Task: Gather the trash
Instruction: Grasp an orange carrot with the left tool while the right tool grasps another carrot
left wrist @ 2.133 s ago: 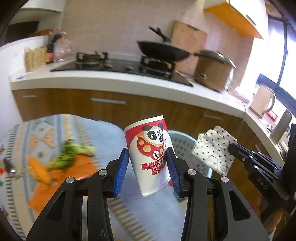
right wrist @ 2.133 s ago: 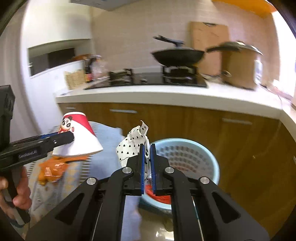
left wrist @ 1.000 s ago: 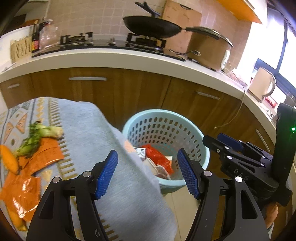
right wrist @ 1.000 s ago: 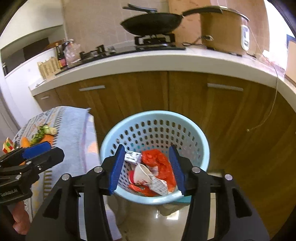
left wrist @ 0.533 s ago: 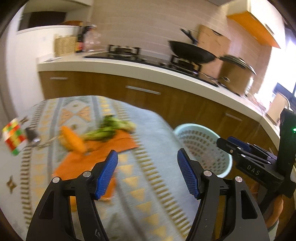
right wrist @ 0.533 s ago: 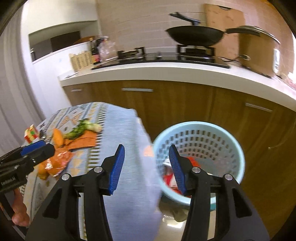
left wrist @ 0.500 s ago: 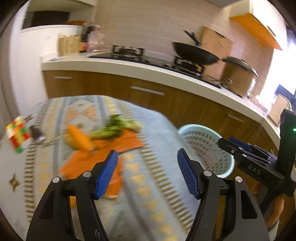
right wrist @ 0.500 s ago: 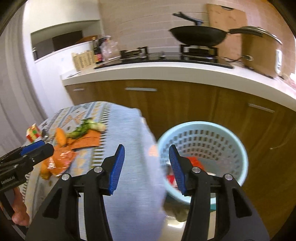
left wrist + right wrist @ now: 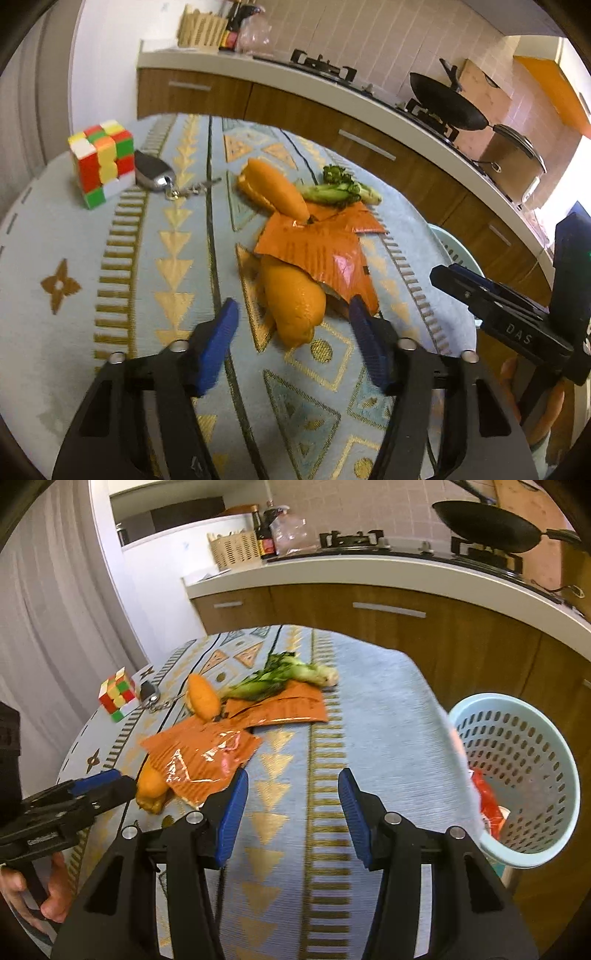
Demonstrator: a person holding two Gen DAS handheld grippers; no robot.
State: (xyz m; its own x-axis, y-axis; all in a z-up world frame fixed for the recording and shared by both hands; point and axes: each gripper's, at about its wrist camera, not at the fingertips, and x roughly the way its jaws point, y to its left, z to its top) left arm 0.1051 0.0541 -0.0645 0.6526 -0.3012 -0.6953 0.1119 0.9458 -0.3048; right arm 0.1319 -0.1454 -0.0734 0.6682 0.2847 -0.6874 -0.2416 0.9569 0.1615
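A fresh pick-up appears to be in hand. The left gripper (image 9: 293, 325) is held low over the table (image 9: 122, 302) with its fingers apart and empty, the nearer orange peel (image 9: 293, 299) lying just ahead between them, partly under the torn orange wrapper (image 9: 321, 251). The right gripper (image 9: 291, 806) is likewise spread and empty, over bare cloth near the table's right edge. A second peel (image 9: 273, 188) and a vegetable scrap (image 9: 338, 190) lie towards the far edge. The blue basket (image 9: 517, 746) stands off the right edge, with trash already in it. Next, the left fingers would need lowering around the peel and closing.
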